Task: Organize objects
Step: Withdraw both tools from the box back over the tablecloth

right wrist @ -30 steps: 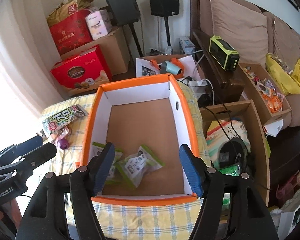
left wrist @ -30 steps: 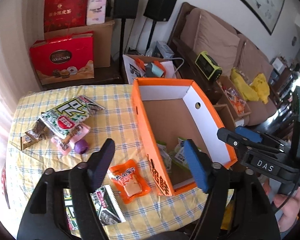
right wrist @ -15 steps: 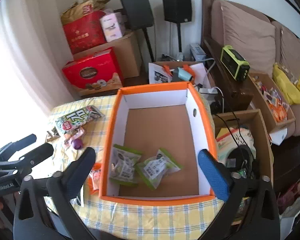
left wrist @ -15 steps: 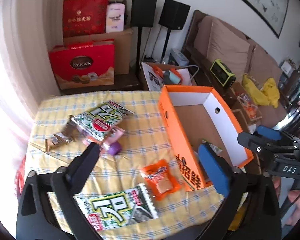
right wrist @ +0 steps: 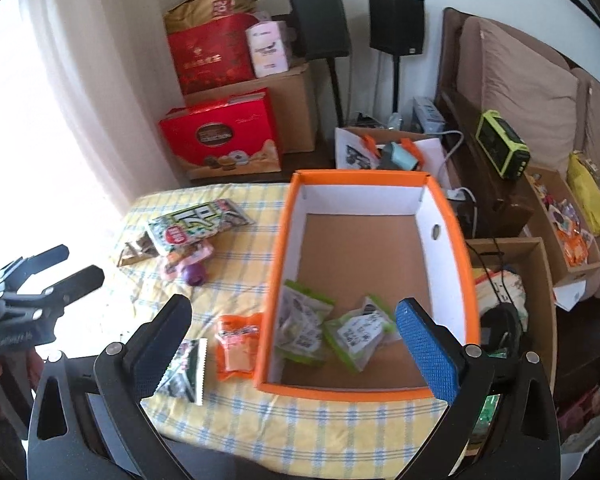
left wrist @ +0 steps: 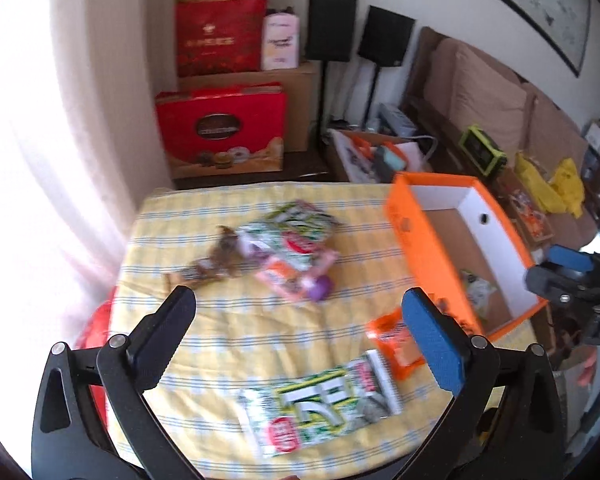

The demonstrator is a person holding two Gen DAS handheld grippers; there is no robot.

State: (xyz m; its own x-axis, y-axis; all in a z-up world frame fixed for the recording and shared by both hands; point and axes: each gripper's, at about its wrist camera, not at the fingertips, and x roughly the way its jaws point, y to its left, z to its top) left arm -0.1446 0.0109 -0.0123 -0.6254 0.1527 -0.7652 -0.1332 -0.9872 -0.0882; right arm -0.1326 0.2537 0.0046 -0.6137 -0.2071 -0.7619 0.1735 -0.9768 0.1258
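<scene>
Gaping wide and empty, left gripper and right gripper | two green-white packs: one under left's tips, one beyond | one orange pouch beside right's left finger | two green packets (inside) between right's fingers, in one orange box | one purple piece farther left

Both grippers pulled back and up from the orange box. Left gripper swung left of the box, now over the tablecloth; jaws spread wider. Right gripper jaws wider too.
</scene>
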